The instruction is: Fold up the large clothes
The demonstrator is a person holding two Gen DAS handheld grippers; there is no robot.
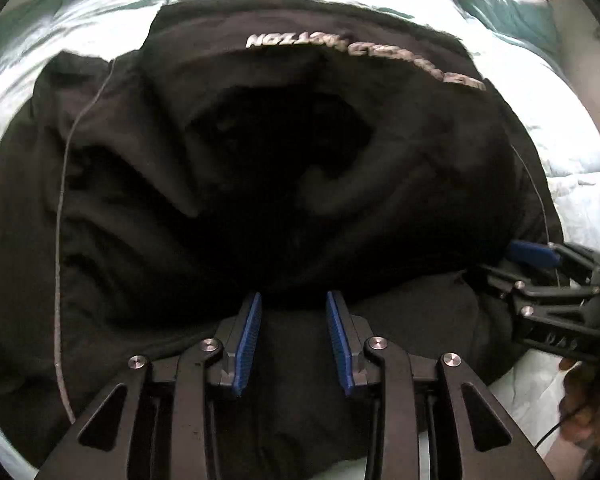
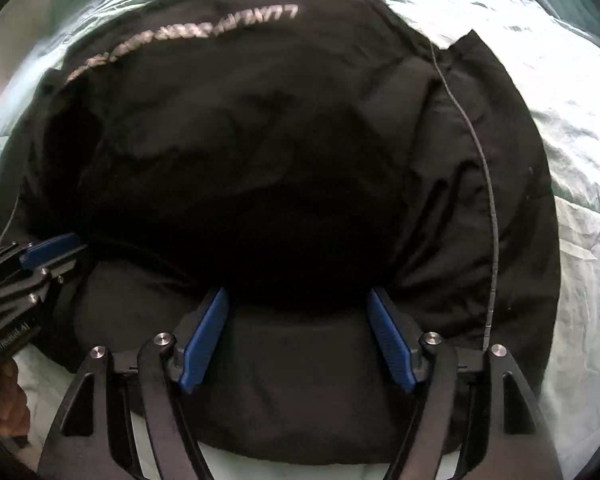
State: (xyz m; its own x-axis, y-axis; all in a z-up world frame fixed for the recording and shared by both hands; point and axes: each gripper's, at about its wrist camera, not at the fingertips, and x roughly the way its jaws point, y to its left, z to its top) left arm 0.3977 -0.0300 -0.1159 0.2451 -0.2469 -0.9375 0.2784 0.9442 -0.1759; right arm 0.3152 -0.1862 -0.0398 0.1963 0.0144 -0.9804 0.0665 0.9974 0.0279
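Blue-padded fingers of the left gripper (image 1: 294,300) fill the 6 o'clock edge of the left wrist view, standing a little apart with nothing pinched between them, their tips just at the lower fold edge of the black jacket (image 1: 260,168). That jacket lies bunched on the pale bedspread (image 1: 556,128), its long axis running 9 to 3 o'clock, white lettering (image 1: 364,54) at 12 o'clock and a grey drawcord (image 1: 60,216) at 9. Over at 3 o'clock, the right gripper works the same edge. In the right wrist view, the right gripper (image 2: 298,298) spreads wide at 6 o'clock, empty, the fold edge directly ahead toward 12; the left gripper sits at 9 o'clock. Both hands look equally near. No containers appear anywhere.
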